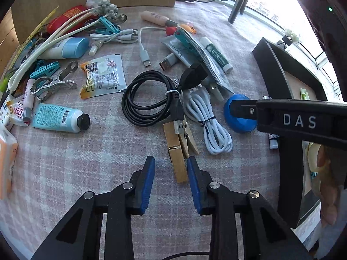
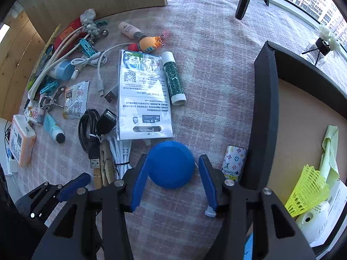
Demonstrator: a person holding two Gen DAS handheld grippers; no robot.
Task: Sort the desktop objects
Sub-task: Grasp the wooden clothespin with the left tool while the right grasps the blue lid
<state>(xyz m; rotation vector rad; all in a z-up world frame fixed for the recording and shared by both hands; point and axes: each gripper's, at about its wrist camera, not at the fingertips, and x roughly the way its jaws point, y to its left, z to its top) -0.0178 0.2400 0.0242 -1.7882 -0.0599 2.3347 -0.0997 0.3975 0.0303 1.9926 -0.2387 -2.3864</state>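
The left tongs [image 1: 171, 162] hang nose-down over the checked surface [image 1: 108, 151], jaws part open and empty. The near end of the wooden clothespin [image 1: 176, 151] lies just beside the right pad, at about one o'clock from the gap, not between the pads. In my judgement a closing there would catch only its edge and flick it sideways, or drag in the black USB plug [image 1: 176, 117] that rests across its far end.

The clothespin's long axis runs roughly six to twelve o'clock in the left wrist view, leaning a little toward eleven; a second pin lies against it, splayed toward five o'clock.

The right tongs [image 2: 173, 169] stand wide, holding nothing, with the blue ball [image 2: 171, 164] between the pads, seemingly close to the left one and apart from the right. The ball has no long axis and could roll out if squeezed off centre. The patterned tube [image 2: 234, 162] just beside the right finger, at three o'clock, may get knocked against the black tray [image 2: 264, 108].

Farther off, the white cable [image 1: 208, 121] and black cable coil [image 1: 147, 99] lie at twelve o'clock, easy to snag.
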